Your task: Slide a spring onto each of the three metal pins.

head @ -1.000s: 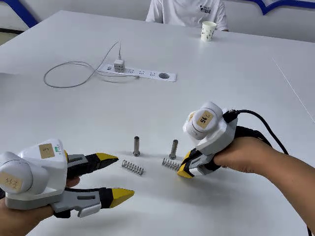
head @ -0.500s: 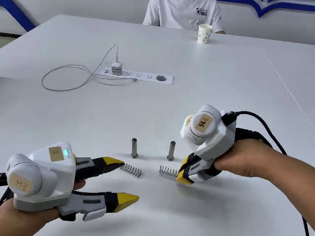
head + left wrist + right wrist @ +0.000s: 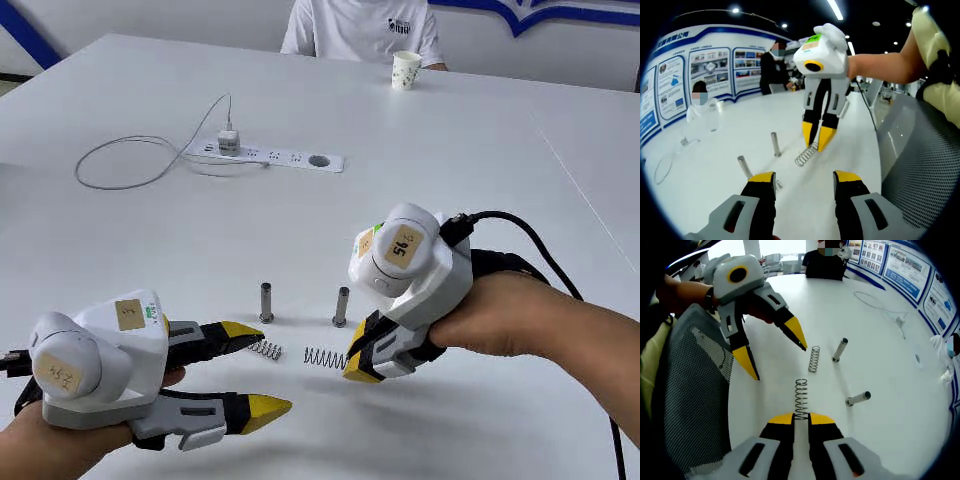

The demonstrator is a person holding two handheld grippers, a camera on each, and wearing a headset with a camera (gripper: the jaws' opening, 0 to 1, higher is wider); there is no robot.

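spring (image 3: 322, 357) end clamped by right gripper (image 3: 352, 365) | left gripper (image 3: 268, 368) held wide, empty | loose spring (image 3: 265, 349) at its tip | pin (image 3: 266, 301), second pin (image 3: 341, 306) upright just beyond | table (image 3: 480, 180) open past them

We hold both low, facing each other.
Our left gripper (image 3: 272, 368) gapes wide; our right gripper (image 3: 352, 370) tilts downward, jaws pinched on a spring (image 3: 323, 357).

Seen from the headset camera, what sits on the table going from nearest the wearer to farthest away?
Loose spring and gripped spring, level with each other → left pin and right pin → power strip → paper cup → seated person.
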